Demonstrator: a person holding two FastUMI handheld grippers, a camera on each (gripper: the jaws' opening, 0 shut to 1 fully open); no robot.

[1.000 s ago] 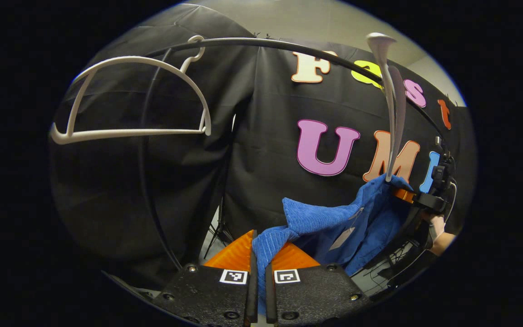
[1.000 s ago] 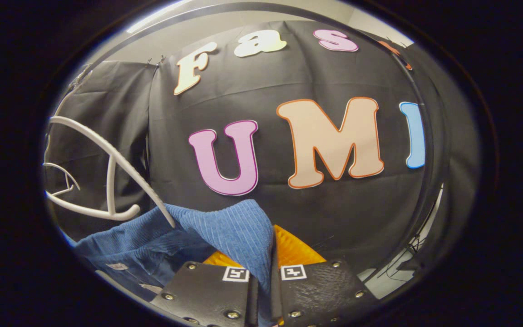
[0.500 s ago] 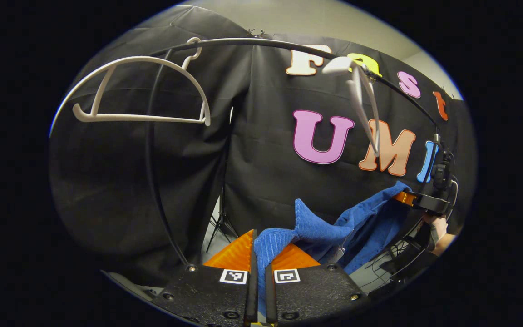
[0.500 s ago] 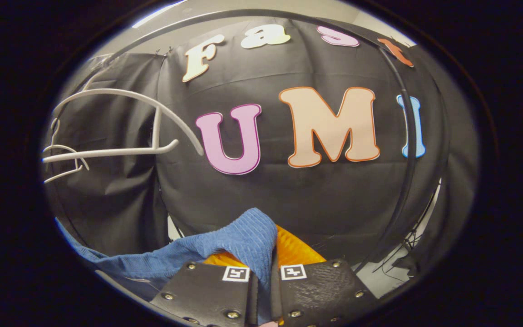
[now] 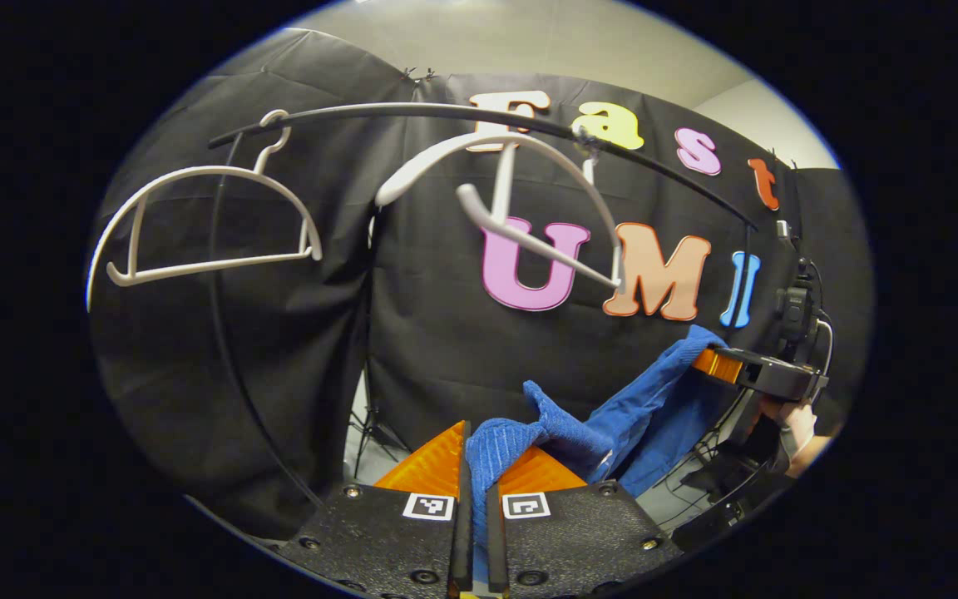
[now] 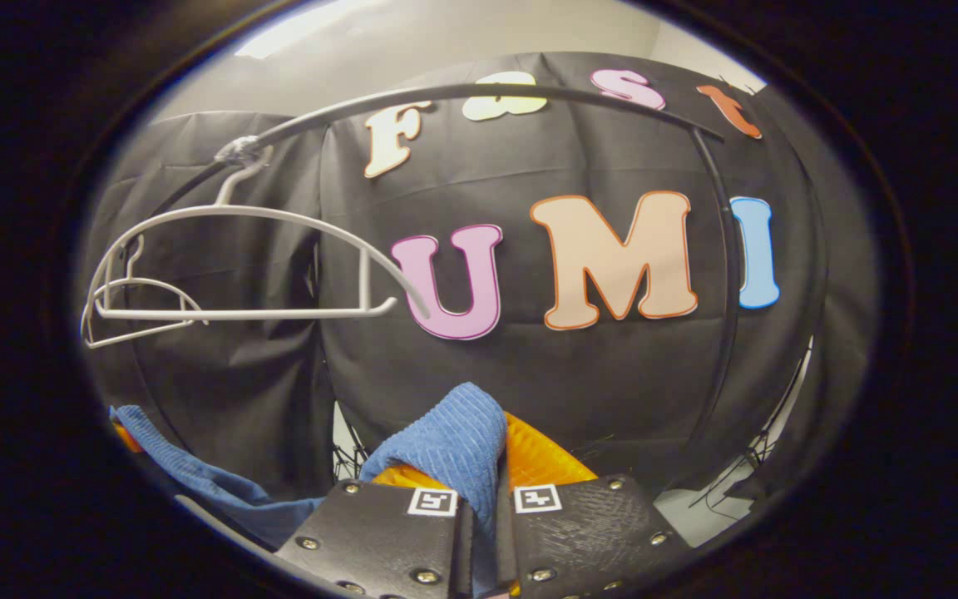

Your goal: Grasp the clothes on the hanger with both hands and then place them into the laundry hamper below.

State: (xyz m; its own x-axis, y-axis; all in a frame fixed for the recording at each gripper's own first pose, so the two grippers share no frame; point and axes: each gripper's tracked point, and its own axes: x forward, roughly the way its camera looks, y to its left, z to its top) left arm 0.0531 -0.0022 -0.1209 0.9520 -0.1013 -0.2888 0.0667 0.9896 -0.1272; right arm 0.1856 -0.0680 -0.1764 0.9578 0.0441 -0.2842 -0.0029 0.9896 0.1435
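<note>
Two grippers clamp one blue garment (image 5: 629,412): the left gripper (image 5: 476,449) and right gripper (image 6: 500,449) each have both fingers pressed on a fold. The cloth sags between them, below the rail (image 5: 412,111), clear of both white hangers (image 5: 204,220).

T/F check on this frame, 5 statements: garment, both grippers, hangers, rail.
1. Both grippers clamp the blue garment. True: left gripper and right gripper each pinch a fold.
2. The garment hangs on a hanger. False: it is off, slung between the grippers.
3. Two white hangers hang on the black rail. True.
4. The right gripper is open. False: shut on cloth.
5. The hangers carry shirts. False: both bare.
</note>
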